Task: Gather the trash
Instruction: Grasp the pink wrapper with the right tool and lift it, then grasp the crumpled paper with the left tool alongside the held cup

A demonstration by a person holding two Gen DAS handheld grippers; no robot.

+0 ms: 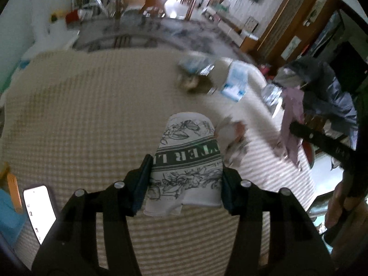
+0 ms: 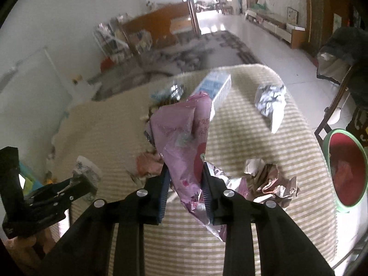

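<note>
My left gripper (image 1: 185, 172) jaws clamp a white paper cup with black floral print (image 1: 187, 151); my right gripper (image 2: 184, 177) jaws pinch a crinkled pink foil wrapper (image 2: 181, 138), both lifted above the beige checked surface (image 2: 241, 133).

Paper cups (image 1: 187, 158): one, between the left gripper's (image 1: 185, 171) fingers.
Pink wrappers (image 2: 184, 151): one, between the right gripper's (image 2: 185, 177) fingers.
Blue-white cartons (image 2: 217, 89): one, beyond that wrapper.
Silver crumpled packets (image 2: 271, 104): one, ahead and rightward.
Crumpled papers (image 2: 269, 179): one, just right of the fingers.
Bins (image 2: 345, 170): one, far right.
</note>
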